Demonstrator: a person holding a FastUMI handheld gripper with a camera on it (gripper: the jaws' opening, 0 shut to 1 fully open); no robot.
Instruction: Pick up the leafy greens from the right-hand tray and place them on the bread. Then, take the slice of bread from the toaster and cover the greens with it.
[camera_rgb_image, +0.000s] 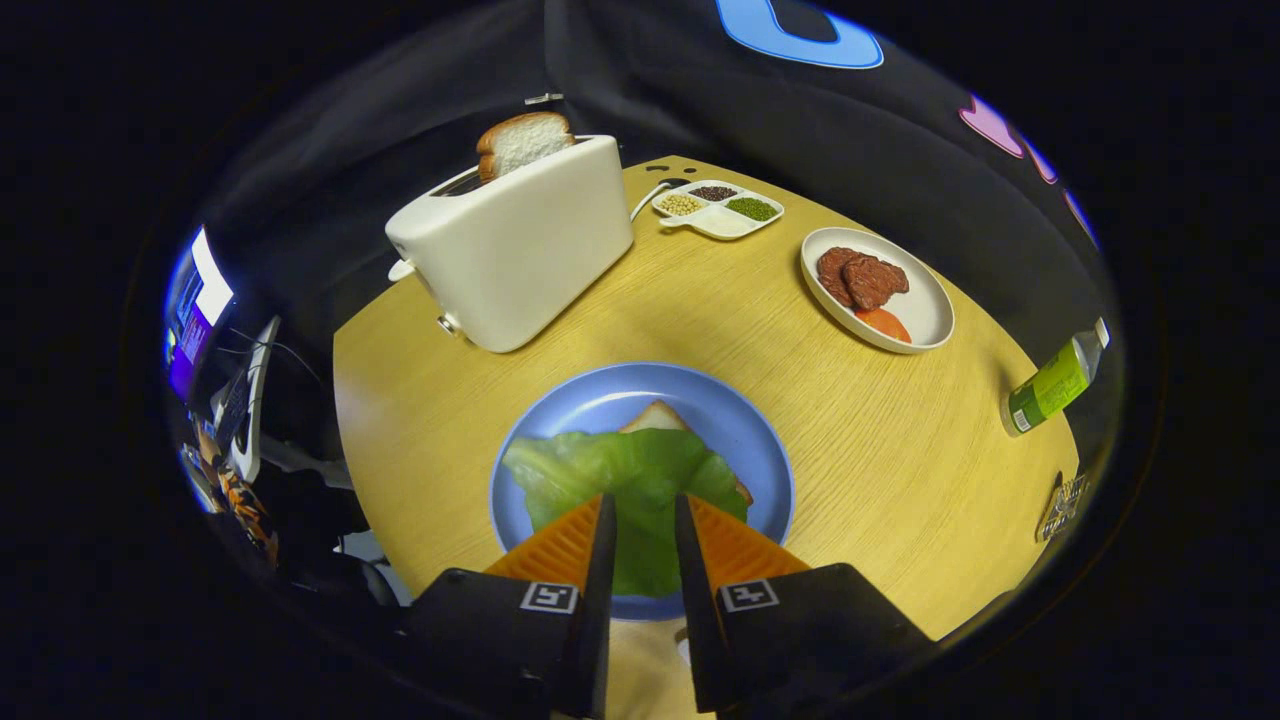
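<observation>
The leafy greens (625, 475) are draped over the bread (655, 416) on the blue plate (745, 420); above that plate the gripper (645, 510) is held narrowly spread, pinching nothing, apparently just releasing.

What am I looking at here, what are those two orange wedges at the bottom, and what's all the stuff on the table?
The orange wedges are the two fingers of a hand-held gripper; a person carries it, and the camera rides on it, looking forward along the fingers. They stand a little apart over the leafy greens, with a strip of leaf showing in the gap; whether they pinch it I cannot tell. The greens lie on a slice of bread on a blue plate, on a round wooden table. Beyond stands a white toaster with another bread slice sticking up. Further right are a divided dish of beans, a white plate with meat and something orange, and a green bottle.
</observation>
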